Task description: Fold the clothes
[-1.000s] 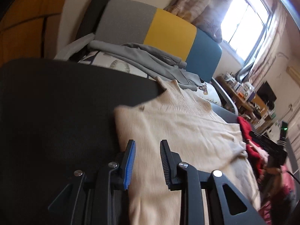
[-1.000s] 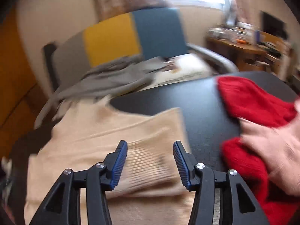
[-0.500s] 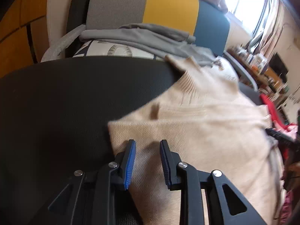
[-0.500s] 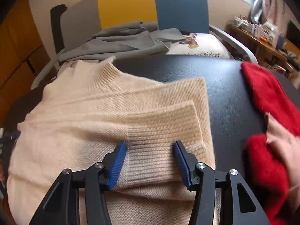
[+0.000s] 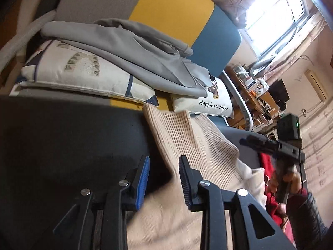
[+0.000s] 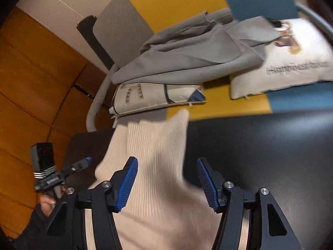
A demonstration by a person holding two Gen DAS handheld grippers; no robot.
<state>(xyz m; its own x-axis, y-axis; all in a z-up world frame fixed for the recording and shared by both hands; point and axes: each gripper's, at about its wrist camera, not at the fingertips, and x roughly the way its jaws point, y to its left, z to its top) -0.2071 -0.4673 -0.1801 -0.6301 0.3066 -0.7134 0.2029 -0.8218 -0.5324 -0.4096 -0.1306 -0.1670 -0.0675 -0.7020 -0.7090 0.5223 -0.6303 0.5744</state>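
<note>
Both grippers at the beige sweater's collar end

Sweater (image 6: 158, 166) lies on black table (image 6: 270, 156), collar at 12 o'clock. L gripper (image 5: 163, 177) & R gripper (image 6: 166, 179) jaws opening, pinching nothing (cloth between). Pinch both corners evenly, then fold.

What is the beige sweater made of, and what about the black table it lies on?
The beige sweater looks like soft knitted yarn, maybe wool or a blend: fine ribs run along it and it drapes limply. The black table seems to have a smooth, faintly grained top, perhaps leather-like or plastic: it shows a dull sheen.
</note>
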